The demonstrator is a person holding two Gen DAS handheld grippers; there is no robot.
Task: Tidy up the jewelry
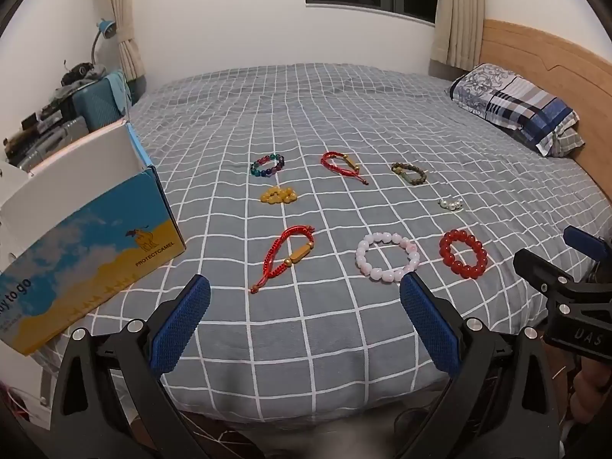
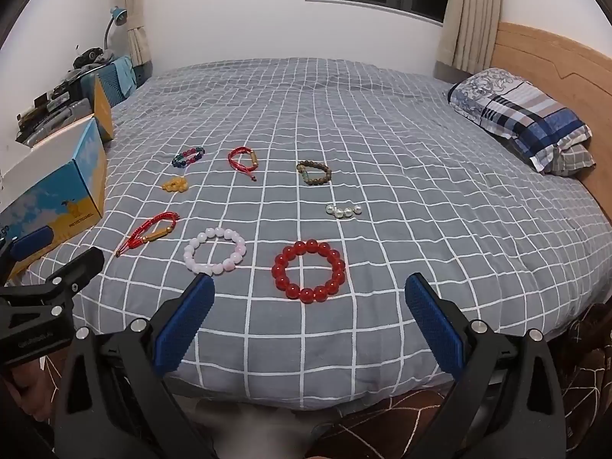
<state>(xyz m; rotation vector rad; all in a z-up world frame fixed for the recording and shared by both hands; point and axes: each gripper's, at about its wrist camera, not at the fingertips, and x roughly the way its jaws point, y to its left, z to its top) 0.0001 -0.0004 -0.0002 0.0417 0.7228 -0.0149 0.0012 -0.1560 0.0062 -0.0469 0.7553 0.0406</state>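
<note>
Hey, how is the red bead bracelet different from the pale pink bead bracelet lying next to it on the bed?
The red bead bracelet has glossy, deep red, see-through beads; the pale pink bead bracelet has milky, nearly white ones. The red one lies nearer the pillow side, the pink one nearer the box. The red beads look slightly larger. Both are closed rings of round beads, lying flat and apart on the checked bedspread.

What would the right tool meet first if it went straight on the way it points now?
Probably the red bead bracelet, which lies just ahead between the open right tool fingers' line. Depth is unclear, so it may touch the bedspread first.
</note>
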